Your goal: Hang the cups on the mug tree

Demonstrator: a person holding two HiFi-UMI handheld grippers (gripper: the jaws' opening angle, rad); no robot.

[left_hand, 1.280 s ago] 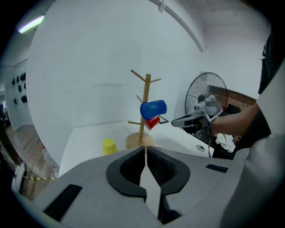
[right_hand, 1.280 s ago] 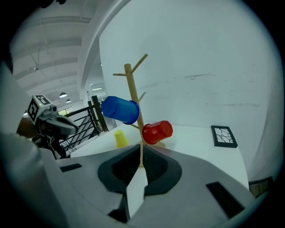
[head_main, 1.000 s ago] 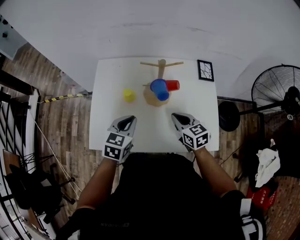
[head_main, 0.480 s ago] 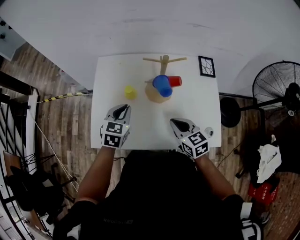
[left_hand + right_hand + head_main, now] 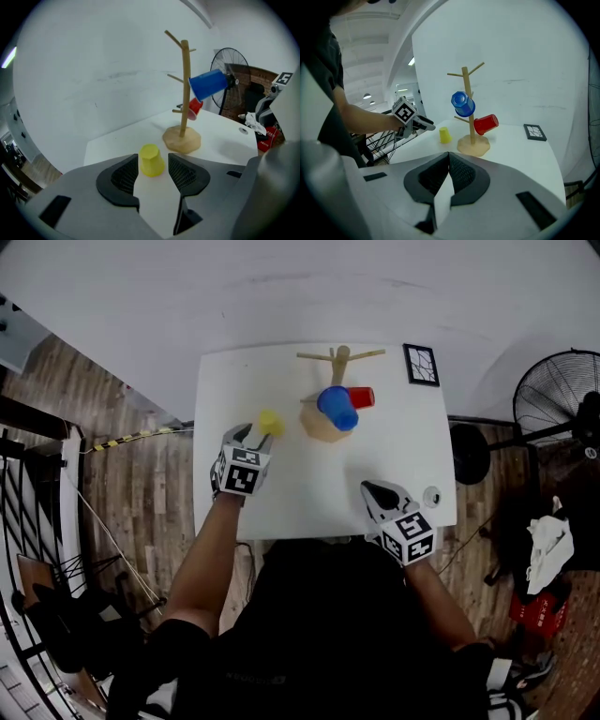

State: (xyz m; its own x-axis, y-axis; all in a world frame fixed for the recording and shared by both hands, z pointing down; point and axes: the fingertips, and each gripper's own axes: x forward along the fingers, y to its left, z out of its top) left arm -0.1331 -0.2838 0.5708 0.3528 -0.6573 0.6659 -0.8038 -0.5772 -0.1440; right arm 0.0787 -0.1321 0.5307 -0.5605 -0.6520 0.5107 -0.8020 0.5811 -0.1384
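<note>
Fingers [image 5: 123,178] on the left gripper [image 5: 247,434] have just been opening wide and now straddle the upside-down yellow cup [image 5: 151,160] without squeezing it, on the table [image 5: 309,484] left of the mug tree [image 5: 339,381], while the right gripper [image 5: 373,488], shut and empty, sits way farther off.

The mug tree [image 5: 184,84] is pale, bare, matt wood. The yellow cup [image 5: 151,160], blue cup [image 5: 208,84] and red cup [image 5: 195,108] look like smooth plastic. The desk [image 5: 309,479] is smooth matt white, the floor [image 5: 131,493] worn wood planks. The left gripper [image 5: 247,434] and right gripper [image 5: 375,488] have matt grey shells; their jaws carry black gridded pads.
</note>
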